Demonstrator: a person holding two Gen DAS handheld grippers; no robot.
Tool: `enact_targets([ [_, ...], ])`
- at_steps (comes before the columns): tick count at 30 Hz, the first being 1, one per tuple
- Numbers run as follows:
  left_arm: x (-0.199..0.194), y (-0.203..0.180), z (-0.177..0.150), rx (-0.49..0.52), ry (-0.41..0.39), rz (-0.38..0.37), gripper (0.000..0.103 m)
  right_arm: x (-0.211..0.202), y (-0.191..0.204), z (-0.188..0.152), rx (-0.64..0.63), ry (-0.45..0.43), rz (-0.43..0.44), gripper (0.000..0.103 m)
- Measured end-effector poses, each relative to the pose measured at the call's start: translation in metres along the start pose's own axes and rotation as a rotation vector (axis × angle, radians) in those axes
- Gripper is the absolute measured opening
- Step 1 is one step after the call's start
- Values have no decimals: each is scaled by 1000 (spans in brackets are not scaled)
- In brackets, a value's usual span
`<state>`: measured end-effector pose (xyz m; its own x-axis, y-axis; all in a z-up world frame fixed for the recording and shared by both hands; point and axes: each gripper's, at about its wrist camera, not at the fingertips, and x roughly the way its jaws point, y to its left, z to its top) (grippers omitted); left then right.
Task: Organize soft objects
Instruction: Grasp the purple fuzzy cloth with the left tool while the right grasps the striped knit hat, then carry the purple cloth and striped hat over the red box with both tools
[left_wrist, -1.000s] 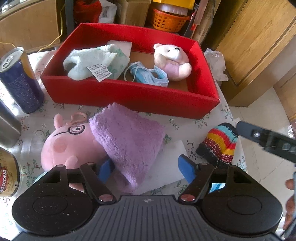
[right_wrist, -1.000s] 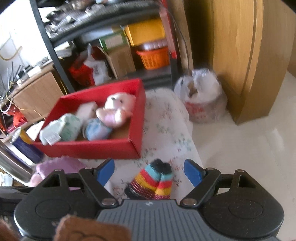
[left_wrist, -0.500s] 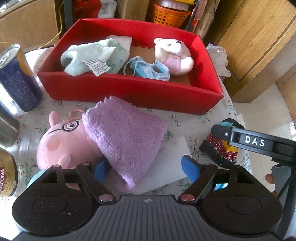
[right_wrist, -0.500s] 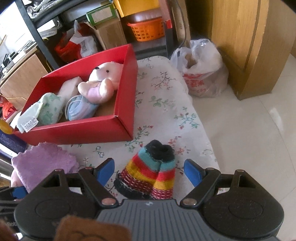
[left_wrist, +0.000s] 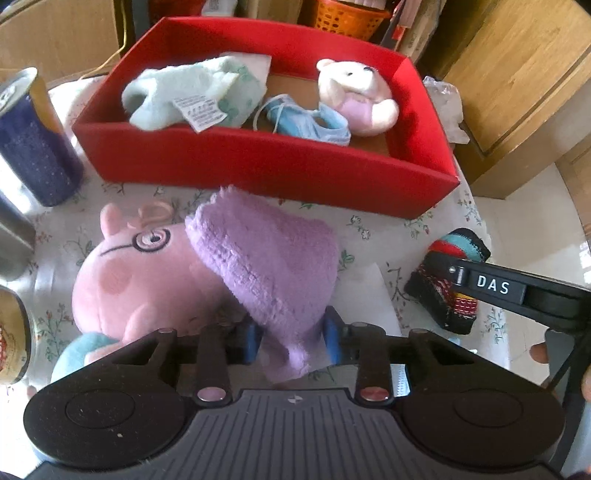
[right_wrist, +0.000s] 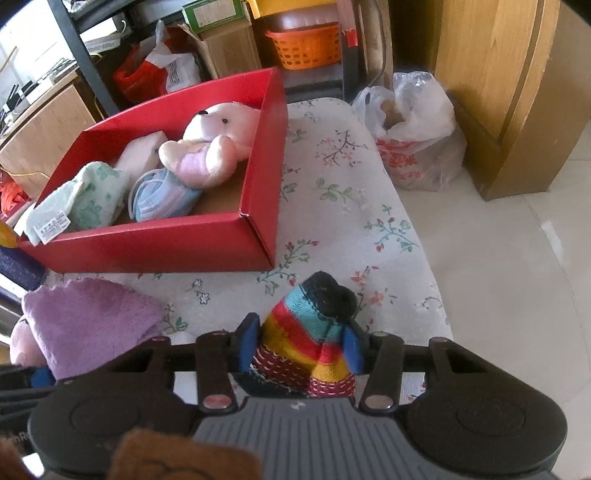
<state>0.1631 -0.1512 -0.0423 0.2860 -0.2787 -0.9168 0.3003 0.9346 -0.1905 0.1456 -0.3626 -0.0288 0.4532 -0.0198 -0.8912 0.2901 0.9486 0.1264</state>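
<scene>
1. Floral-printed white cloth covers the desk (right_wrist: 354, 192), which carries everything else.
2. Red cardboard box (left_wrist: 258, 162), open-topped, sits at the far side of the desk; inside lie a pale green fleecy cloth (left_wrist: 184, 92) with a white tag, a crumpled blue face mask (left_wrist: 314, 122) and a cream teddy bear in pink (left_wrist: 358, 96).
3. Pink plush pig with glasses (left_wrist: 144, 273) lies on the desk in front of the box, partly under the towel.
4. Lilac fluffy towel (left_wrist: 273, 266) is draped over the pig; its near corner hangs between the blue pads of the left claw (left_wrist: 291, 341), whose jaws are closing, pads touching the fabric.
5. Rainbow-striped knitted sock bundle with a black toe (right_wrist: 314, 339) rests near the desk's right edge; the right claw (right_wrist: 299, 345) is closing on it, pads pressing both sides.
6. Dark blue drink can (left_wrist: 37, 140) stands left of the box.
</scene>
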Motion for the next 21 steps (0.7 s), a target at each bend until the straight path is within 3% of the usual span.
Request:
enact_targets([
  [5, -4, -2, -1, 7, -7, -1, 27, -3, 0, -1, -8, -3, 16, 2],
  [16, -24, -5, -2, 16, -53, -5, 11, -31, 2, -5, -15, -48, 83, 0],
  [21, -35, -4, -4, 26, -73, -10, 9, -48, 9, -8, -29, -78, 121, 0],
])
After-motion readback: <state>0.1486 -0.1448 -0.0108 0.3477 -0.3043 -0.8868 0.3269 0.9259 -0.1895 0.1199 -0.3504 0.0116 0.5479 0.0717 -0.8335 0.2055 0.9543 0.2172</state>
